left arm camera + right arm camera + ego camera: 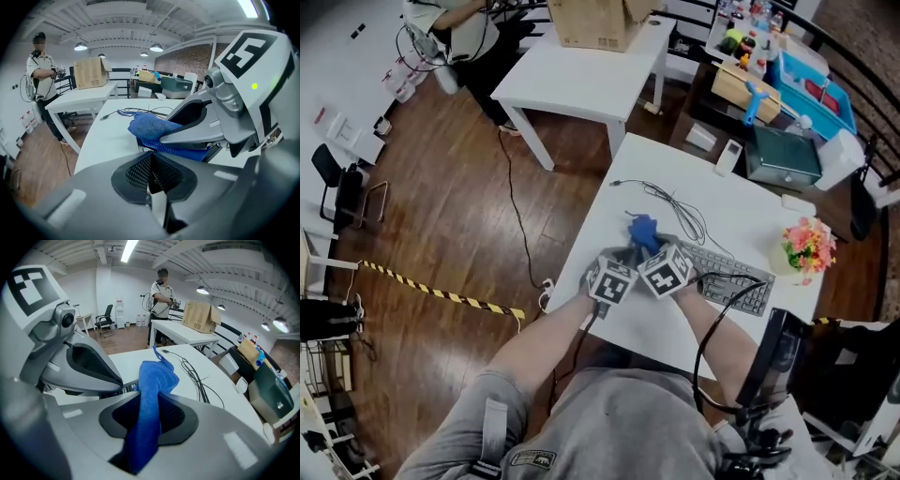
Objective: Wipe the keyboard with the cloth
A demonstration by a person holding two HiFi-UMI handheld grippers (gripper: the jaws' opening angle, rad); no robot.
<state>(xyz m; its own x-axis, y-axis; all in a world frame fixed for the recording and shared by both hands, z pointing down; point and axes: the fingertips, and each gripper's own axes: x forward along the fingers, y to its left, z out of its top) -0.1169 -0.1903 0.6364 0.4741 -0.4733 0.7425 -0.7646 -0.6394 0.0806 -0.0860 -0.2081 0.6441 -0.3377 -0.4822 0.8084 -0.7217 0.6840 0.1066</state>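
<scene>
A blue cloth point(642, 230) hangs from my right gripper point(649, 247), which is shut on it; in the right gripper view the cloth point(152, 394) runs up between the pads of that gripper point(150, 417). The grey keyboard point(733, 279) lies on the white table point(609, 202) just right of both grippers, and a few of its keys point(127, 387) show beneath the left gripper's jaw. My left gripper point(617, 257) sits close beside the right one, on its left. Its pads point(151, 176) meet with nothing between them. From it I see the cloth point(150, 127) draped under the right gripper.
A black cable point(675, 208) loops across the table beyond the cloth. A flower pot point(807, 247) stands at the right edge, a grey case point(783, 156) and a remote point(727, 156) farther back. A second white table point(581, 80) carries a cardboard box point(595, 23). A person point(161, 296) stands behind.
</scene>
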